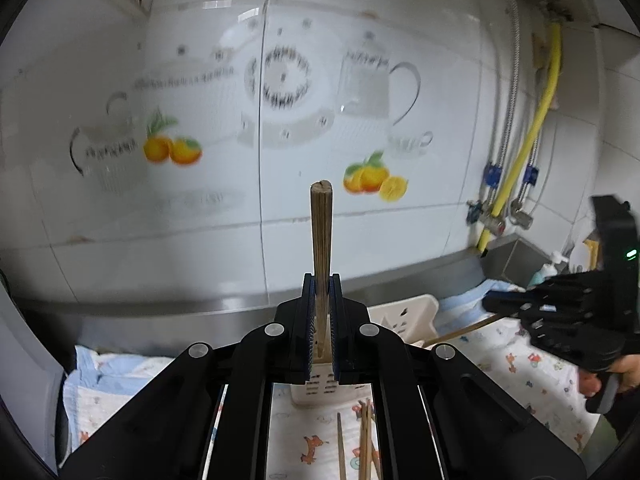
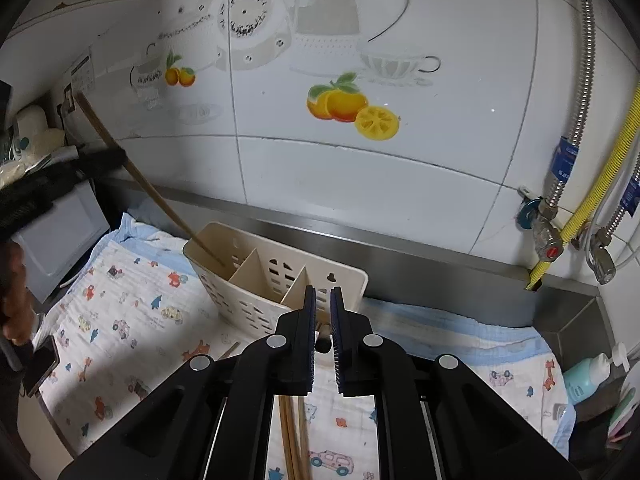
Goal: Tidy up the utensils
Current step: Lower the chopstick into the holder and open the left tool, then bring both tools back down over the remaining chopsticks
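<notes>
- In the left wrist view our left gripper (image 1: 323, 292) pinches one chopstick (image 1: 321, 232) between its pads; the stick stands upright and its blunt end points to 12 o'clock, well above the fingertips.
- Under this gripper we see the holder (image 1: 404, 316), cream plastic with slots, on the cloth (image 1: 532, 364).
- In the right wrist view this same chopstick (image 2: 148, 184) is tilted, its lower tip inside the leftmost compartment of the holder (image 2: 224, 288), its top at 10 o'clock.
- Our right gripper (image 2: 323, 300) has its jaws a little apart with nothing clearly between them. It is just before the near wall of the holder, at the right compartment.
- In the left view the right gripper (image 1: 504, 304) is at 3 o'clock, and a stick lies under it; whether they touch, we cannot tell.
- More loose chopsticks (image 2: 294, 436) lie on the cloth at 6 o'clock, below the right gripper.
</notes>
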A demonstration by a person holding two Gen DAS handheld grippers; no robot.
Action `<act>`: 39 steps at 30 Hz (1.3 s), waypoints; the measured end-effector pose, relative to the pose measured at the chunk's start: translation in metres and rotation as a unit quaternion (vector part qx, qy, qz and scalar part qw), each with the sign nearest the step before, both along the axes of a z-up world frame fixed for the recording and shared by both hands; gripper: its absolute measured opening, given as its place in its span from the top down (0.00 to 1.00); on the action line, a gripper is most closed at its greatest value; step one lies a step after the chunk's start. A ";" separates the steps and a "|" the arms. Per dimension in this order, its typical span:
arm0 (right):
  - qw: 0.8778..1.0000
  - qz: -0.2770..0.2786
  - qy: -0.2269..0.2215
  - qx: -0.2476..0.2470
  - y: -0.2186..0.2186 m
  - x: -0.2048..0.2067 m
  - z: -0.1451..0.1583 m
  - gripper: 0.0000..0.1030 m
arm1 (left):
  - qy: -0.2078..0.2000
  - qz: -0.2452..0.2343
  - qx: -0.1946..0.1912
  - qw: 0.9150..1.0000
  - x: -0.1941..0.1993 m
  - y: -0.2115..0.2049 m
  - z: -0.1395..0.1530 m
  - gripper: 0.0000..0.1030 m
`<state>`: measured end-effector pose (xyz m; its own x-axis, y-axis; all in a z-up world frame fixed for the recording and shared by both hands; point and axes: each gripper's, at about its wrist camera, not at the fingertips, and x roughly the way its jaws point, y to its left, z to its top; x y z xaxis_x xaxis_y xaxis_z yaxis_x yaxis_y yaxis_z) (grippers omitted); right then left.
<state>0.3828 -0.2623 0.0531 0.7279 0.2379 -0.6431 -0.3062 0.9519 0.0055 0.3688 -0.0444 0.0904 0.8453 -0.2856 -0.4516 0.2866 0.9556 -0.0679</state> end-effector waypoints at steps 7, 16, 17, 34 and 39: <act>1.000 -0.010 -0.026 0.012 -0.012 -0.020 0.010 0.77 | 0.039 0.002 0.003 0.999 0.026 -0.002 -0.028 0.94; 0.999 -0.018 -0.045 0.022 -0.029 -0.084 -0.003 0.72 | 0.060 0.009 0.009 0.998 0.036 -0.005 -0.043 0.94; 0.999 -0.018 -0.044 0.023 -0.030 -0.090 -0.007 0.72 | 0.060 0.010 0.010 0.998 0.036 -0.005 -0.043 0.93; 0.996 -0.046 0.040 0.059 -0.039 -0.173 -0.123 0.72 | 0.052 0.027 -0.004 0.998 -0.042 0.035 -0.035 0.92; 0.995 -0.061 0.048 0.064 -0.044 -0.186 -0.138 0.72 | 0.076 0.016 0.003 0.997 -0.086 0.040 -0.069 0.92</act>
<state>0.1972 -0.3061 -0.0847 0.6934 0.2361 -0.6808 -0.1803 0.9716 0.1533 0.2827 -0.0041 0.0215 0.7760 -0.2563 -0.5764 0.2430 0.9647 -0.1017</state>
